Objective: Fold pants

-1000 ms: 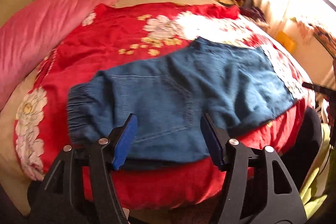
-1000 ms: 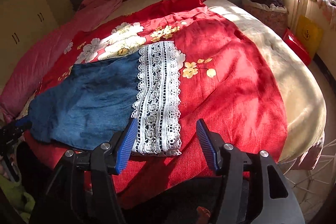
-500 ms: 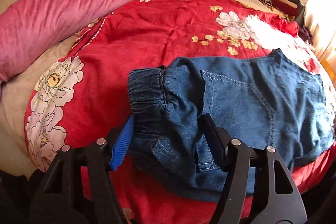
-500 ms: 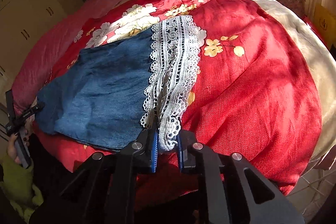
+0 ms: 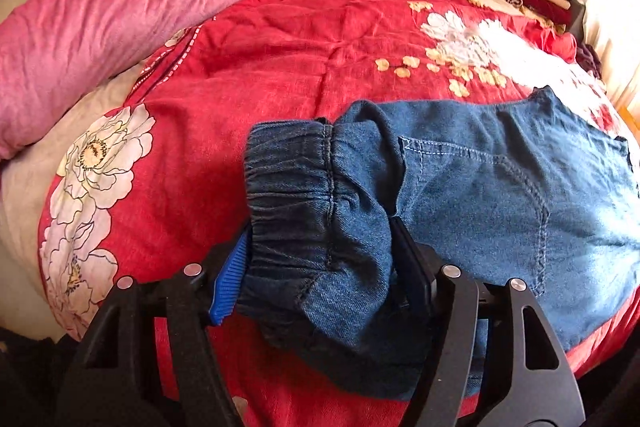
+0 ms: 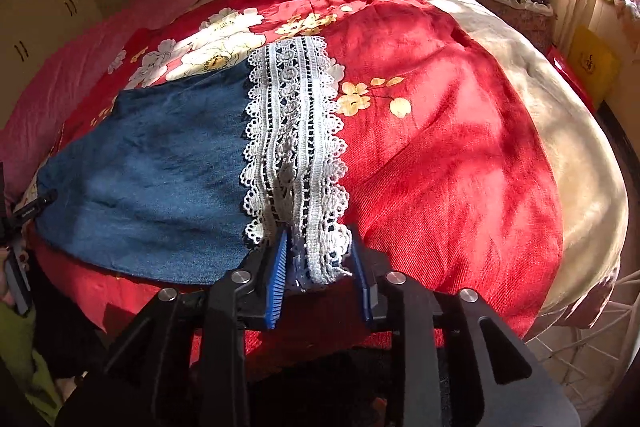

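Pants [image 5: 460,195] flat on bedspread [image 5: 280,47]. Left gripper [image 5: 316,267] jaws wide, opening, elastic waistband [image 5: 288,179] bunched between them, ready for fold. Right gripper [image 6: 318,259] jaws opening, lace hem [image 6: 296,147] loose between them.

Pants [image 5: 480,187] matt denim; hem [image 6: 296,147] white openwork lace; bedspread [image 5: 280,59] seemingly coarse-woven cloth.

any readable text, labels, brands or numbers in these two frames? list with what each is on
No text can be read.
Yellow packet by the window: a dark emblem, too blurred to read.
Black bar at the picture's left edge: small pale lettering, too small to read.
Pants: no label visible.
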`<state>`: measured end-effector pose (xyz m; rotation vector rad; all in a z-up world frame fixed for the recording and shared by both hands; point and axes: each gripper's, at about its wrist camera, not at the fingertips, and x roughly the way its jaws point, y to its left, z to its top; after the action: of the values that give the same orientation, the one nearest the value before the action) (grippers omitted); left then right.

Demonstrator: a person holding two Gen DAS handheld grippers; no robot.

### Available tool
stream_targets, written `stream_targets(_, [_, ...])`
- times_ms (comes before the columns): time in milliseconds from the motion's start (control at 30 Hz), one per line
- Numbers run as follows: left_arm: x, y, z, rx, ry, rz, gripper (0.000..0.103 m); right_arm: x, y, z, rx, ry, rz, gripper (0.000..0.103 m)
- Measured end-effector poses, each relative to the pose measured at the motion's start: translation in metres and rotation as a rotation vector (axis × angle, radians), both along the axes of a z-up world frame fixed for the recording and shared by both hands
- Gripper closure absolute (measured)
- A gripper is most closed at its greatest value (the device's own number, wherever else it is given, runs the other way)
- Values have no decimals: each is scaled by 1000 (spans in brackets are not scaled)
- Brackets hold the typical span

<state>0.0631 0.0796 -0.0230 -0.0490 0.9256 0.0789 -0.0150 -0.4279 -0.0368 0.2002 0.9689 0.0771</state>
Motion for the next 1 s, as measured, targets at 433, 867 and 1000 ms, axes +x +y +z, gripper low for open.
stream_targets(433, [-13, 25, 3, -203, 76, 19, 31, -9, 51, 36, 40, -121, 157, 45])
stream_targets(867, [-2, 17, 24, -115, -3, -12, 66, 19, 96, 5, -2, 9, 247, 45])
stream_targets(1000, [3, 6, 7, -13, 31, -35, 64, 22, 94, -6, 3, 45, 236, 45])
